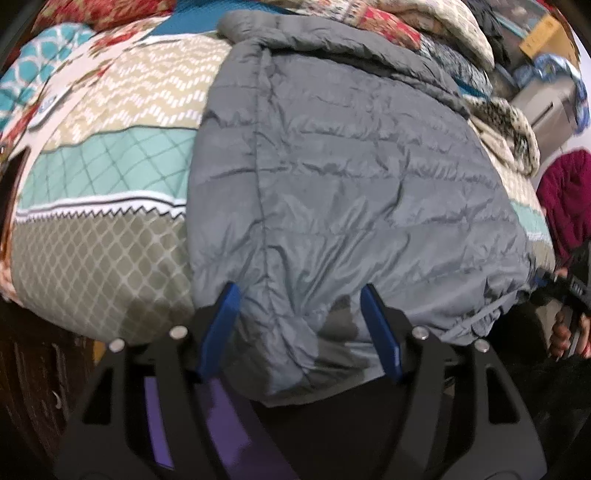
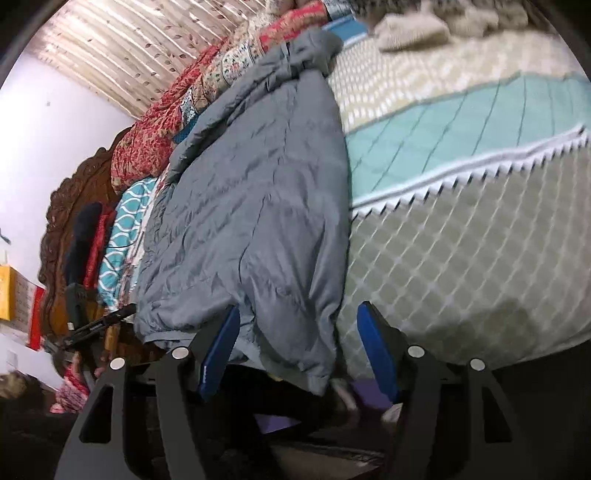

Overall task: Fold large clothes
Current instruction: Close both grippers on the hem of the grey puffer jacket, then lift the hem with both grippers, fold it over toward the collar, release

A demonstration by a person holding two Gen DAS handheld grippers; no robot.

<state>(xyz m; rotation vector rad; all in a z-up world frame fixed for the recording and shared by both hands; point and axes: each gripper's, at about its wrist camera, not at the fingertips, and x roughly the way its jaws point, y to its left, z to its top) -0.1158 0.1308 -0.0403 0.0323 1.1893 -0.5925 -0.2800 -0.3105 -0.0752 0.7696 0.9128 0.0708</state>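
A grey quilted puffer jacket (image 1: 343, 192) lay spread along the bed, on top of a patchwork bedspread of beige, teal and olive lattice panels (image 1: 103, 177), its hem hanging over the near edge of the bed. The left claw (image 1: 301, 325) stood at that hem with its blue pads spread wide; the jacket's edge bulged up between them, but neither pad pressed on the fabric. The right claw (image 2: 297, 339) sat at the same near edge, at the other corner of the hem, its jaws likewise spread, with a fold of grey cloth drooping between the pads and not pinched. In the left wrist view a hand (image 1: 565, 332) gripping the other tool showed at the right margin beside a maroon sleeve (image 1: 569, 199). Toward the far side of the bed lay red floral pillows (image 2: 147, 136) and a heap of cream knitted blankets (image 1: 436, 22). A carved dark wooden headboard (image 2: 74, 206) rose behind the pillows against a white wall (image 2: 55, 122).
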